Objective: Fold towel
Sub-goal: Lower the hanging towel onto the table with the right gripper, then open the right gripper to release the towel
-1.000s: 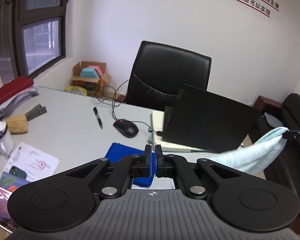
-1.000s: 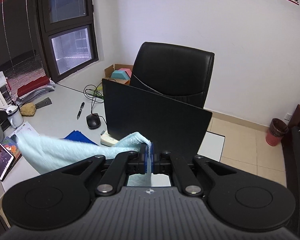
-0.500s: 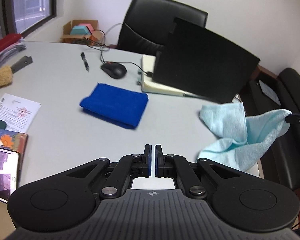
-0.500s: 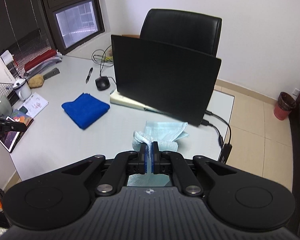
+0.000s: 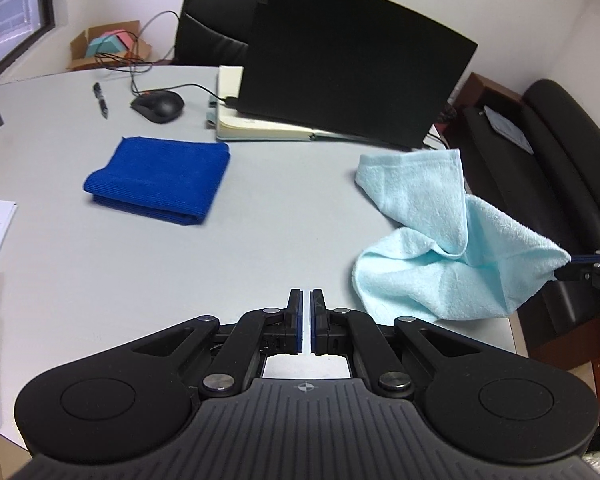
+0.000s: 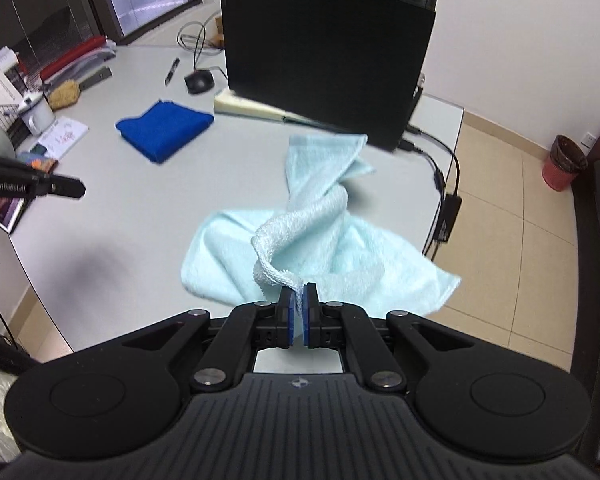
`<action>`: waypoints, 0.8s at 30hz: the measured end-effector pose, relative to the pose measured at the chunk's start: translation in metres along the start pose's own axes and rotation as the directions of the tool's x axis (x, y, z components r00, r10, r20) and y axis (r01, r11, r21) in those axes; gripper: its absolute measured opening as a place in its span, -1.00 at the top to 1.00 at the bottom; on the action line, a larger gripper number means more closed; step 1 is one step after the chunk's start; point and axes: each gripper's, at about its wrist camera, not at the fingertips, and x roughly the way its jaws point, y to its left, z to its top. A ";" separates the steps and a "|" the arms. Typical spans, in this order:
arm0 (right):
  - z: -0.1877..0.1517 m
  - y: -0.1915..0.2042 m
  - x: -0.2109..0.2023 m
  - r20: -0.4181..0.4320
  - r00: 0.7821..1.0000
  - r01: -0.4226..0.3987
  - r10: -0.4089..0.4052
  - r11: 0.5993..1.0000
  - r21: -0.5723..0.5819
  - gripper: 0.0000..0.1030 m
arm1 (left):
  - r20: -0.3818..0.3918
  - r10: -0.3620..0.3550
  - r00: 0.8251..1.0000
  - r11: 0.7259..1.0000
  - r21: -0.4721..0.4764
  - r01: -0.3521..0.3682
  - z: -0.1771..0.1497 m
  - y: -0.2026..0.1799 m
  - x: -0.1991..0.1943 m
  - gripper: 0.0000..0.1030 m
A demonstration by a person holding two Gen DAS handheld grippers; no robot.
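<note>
Right wrist view shows your right claw [image 6: 299, 294] closed on one corner of the light blue towel [image 6: 320, 240], and the pinched edge rises as a twisted roll in front of the lens, so it hides part of the cloth behind it. The rest of the towel lies crumpled on the grey table [image 6: 140, 208] near its right edge, and one flap hangs past that edge over the tiled floor [image 6: 512, 240]. Its long axis runs away from you, from the claw toward the black laptop [image 6: 324, 56], and the far narrow end lies almost at the laptop base.

In the left wrist view your left claw [image 5: 305, 304] is closed with only a thin slit between the pads, and it holds nothing. It is above bare table, to the left of the towel [image 5: 428, 248]. At the right border of that view the right claw [image 5: 580, 264] is cut off, so you see only its tip with the towel corner stretched to it. A folded dark blue cloth [image 5: 160, 178] lies well apart to the left, near a mouse [image 5: 158, 106] and a pen [image 5: 100, 100]. How many layers the light blue towel has, you cannot tell.
</note>
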 end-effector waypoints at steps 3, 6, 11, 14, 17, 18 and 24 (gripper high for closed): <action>-0.014 0.000 0.005 -0.025 1.000 0.013 -0.013 1.000 0.005 0.91 | -0.017 -0.010 1.000 1.000 0.025 0.011 0.000 -0.005 0.009 0.93; -0.027 0.001 0.010 -0.044 0.999 0.033 -0.033 0.999 0.010 0.91 | -0.038 -0.024 0.999 0.999 0.043 0.025 0.000 -0.009 0.019 0.93; -0.041 -0.005 0.021 -0.067 0.995 0.072 -0.071 0.997 0.013 0.91 | -0.069 -0.038 0.997 0.997 0.063 0.042 0.001 -0.015 0.033 0.91; -0.050 -0.010 0.027 -0.078 0.993 0.095 -0.093 0.995 0.024 0.91 | -0.084 -0.047 0.995 0.995 0.079 0.054 0.003 -0.020 0.041 0.78; -0.057 -0.015 0.032 -0.085 0.990 0.115 -0.111 0.992 0.044 0.91 | -0.093 -0.051 0.994 0.993 0.101 0.060 0.006 -0.026 0.049 0.71; -0.059 -0.018 0.034 -0.088 0.989 0.120 -0.115 0.991 0.051 0.91 | -0.095 -0.053 0.994 0.992 0.108 0.063 0.007 -0.027 0.052 0.70; -0.068 -0.031 0.046 -0.103 0.985 0.149 -0.140 0.984 0.092 0.91 | -0.121 -0.070 0.990 0.986 0.139 0.087 0.014 -0.037 0.073 0.53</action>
